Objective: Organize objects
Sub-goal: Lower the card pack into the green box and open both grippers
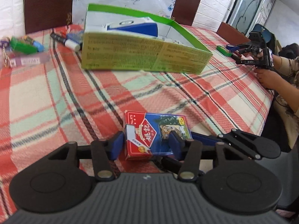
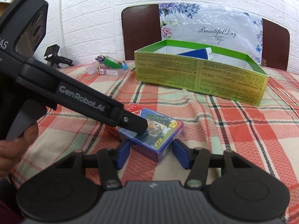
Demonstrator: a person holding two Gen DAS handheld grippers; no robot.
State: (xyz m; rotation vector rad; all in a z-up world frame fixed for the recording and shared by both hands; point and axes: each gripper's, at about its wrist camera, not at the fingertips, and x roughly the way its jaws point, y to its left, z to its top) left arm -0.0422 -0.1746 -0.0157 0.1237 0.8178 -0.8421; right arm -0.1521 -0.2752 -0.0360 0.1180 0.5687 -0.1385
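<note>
Plaid tablecloth (image 1: 56,97) is carrying the card deck (image 1: 157,132), which is lying flat near the front edge, well apart from the green box (image 2: 196,78); the left gripper (image 1: 145,144) is closing its blue pads on the deck's two sides, apparently pinching it, with one finger lying over the top face in the right wrist view; the right gripper (image 2: 151,154) is waiting spread, its pads flanking the deck's near corner without touching; my reading is that it is steadying the approach while the left takes the hold, since the box looks like the place for collecting things.

A blue-and-white carton (image 1: 134,26) is already sitting inside the box; loose bits are lying to the box's left, among them a marker (image 1: 65,41), a green item (image 1: 22,45) and a purple tag (image 1: 28,61); another hand-held device (image 1: 248,50) is hovering at the far right. The box's near wall is standing between deck and interior, so the deck is probably needing a lift over it; the two grippers are crowding each other.
</note>
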